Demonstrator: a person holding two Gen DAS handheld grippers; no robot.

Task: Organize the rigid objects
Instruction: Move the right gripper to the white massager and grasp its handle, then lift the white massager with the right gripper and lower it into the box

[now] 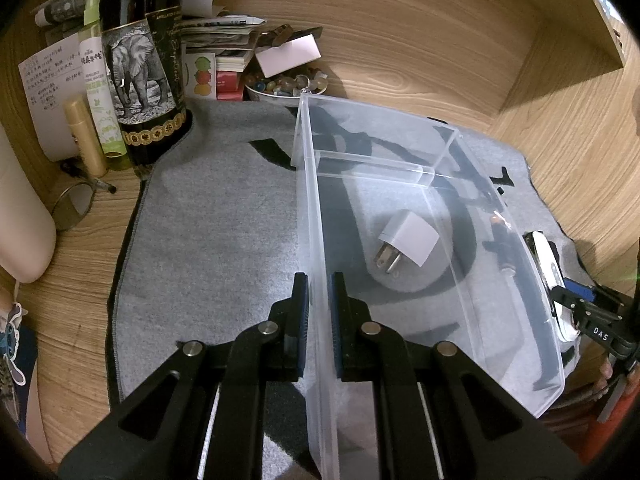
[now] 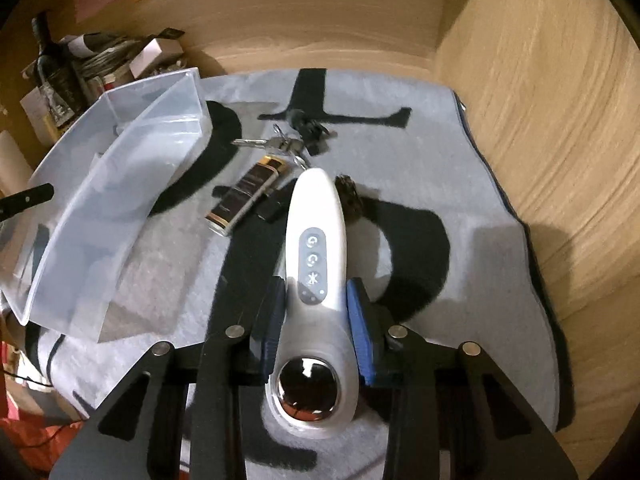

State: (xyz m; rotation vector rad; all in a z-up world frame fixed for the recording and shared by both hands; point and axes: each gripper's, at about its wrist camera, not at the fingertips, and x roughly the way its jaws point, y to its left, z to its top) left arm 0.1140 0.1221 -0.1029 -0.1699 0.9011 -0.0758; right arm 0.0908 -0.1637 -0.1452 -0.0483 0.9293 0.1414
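A clear plastic bin (image 1: 492, 216) stands on a grey mat (image 1: 208, 220); it also shows in the right wrist view (image 2: 120, 168). A white charger plug (image 1: 408, 242) lies inside it. My left gripper (image 1: 319, 304) is shut on the bin's left wall. My right gripper (image 2: 316, 312) is shut on a white handheld device (image 2: 316, 240) with several buttons and a shiny round head. That device and my right gripper (image 1: 576, 308) show beyond the bin's right wall in the left wrist view. A black-gold lighter (image 2: 246, 196), keys (image 2: 276, 144) and a dark small object (image 2: 352, 194) lie on the mat.
A wine bottle with an elephant label (image 1: 140, 64), green spray bottle (image 1: 98, 92), lip balm tube (image 1: 84, 136), a bowl of beads (image 1: 284, 86) and stacked papers (image 1: 224, 36) crowd the back left. Wooden walls (image 2: 540, 120) close the back and right.
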